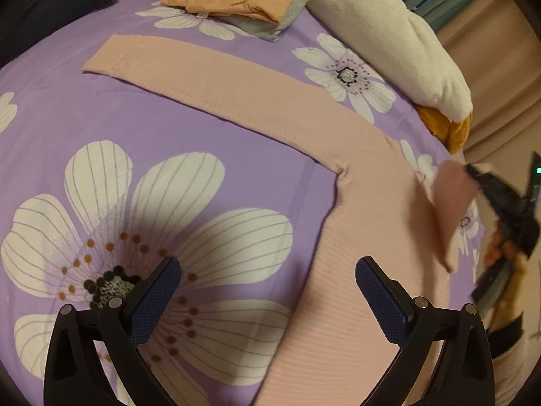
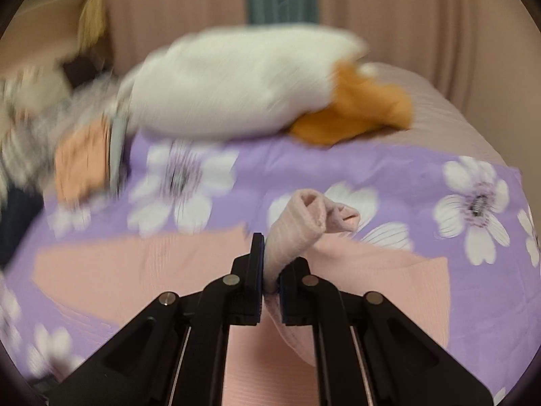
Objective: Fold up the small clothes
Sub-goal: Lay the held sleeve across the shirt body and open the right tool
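Ideally, the right gripper [image 2: 270,270], clamped on the pink top's sleeve [image 2: 297,226], lays it flat across the body; the left gripper [image 1: 267,304] hovers open.

The left gripper [image 1: 267,291] hangs tilted downward, its jaws spread wide and empty. The right gripper [image 2: 270,264] is clamped tight on a pink sleeve [image 2: 297,226].

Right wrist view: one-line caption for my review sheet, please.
Right gripper shut on the pink top's sleeve, lifted above the purple floral bedsheet.
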